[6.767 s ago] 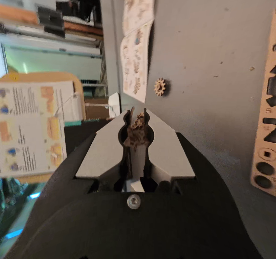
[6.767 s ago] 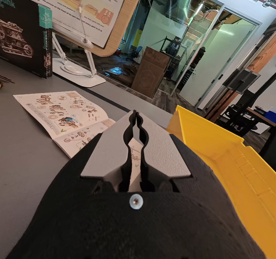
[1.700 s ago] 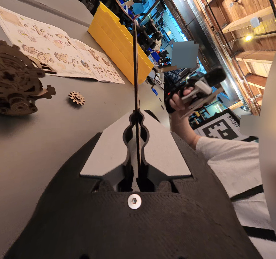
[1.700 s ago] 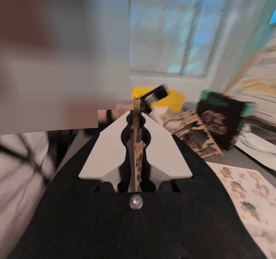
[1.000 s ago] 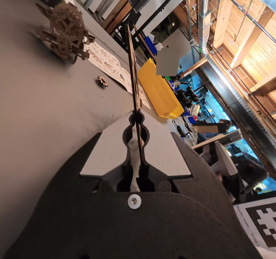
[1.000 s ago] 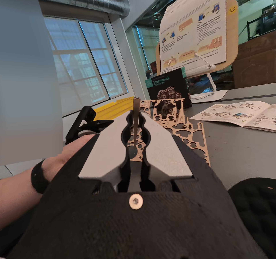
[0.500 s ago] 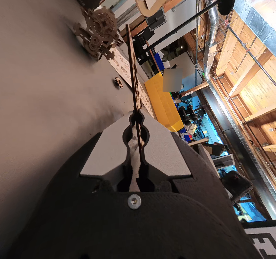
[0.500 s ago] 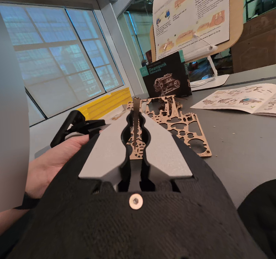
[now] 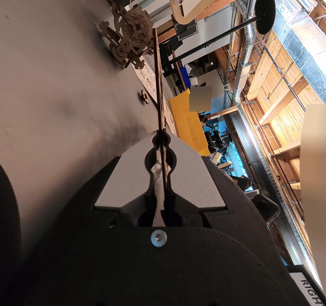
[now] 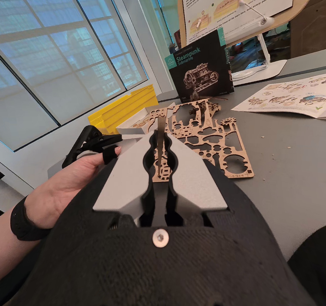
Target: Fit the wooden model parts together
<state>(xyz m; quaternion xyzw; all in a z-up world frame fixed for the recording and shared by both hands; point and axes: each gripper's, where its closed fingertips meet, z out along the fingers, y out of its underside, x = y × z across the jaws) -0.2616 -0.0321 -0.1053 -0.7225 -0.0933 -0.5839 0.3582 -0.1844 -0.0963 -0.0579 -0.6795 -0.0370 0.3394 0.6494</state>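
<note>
Now each claw pinches a thin wooden piece edge-on. The left gripper is clamped on a dark plywood sheet that juts far past its tips, likely held up for working on. The right gripper is closed on a small flat wooden part. Beyond the left tips, on the grey table, stand the half-built model and a loose gear. Ahead of the right tips lies a punched-out parts sheet, nothing blocking.

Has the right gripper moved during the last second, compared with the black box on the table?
Yes. The right gripper has moved toward the table: the upright black box and the cut-out wooden parts sheet look closer now.
</note>
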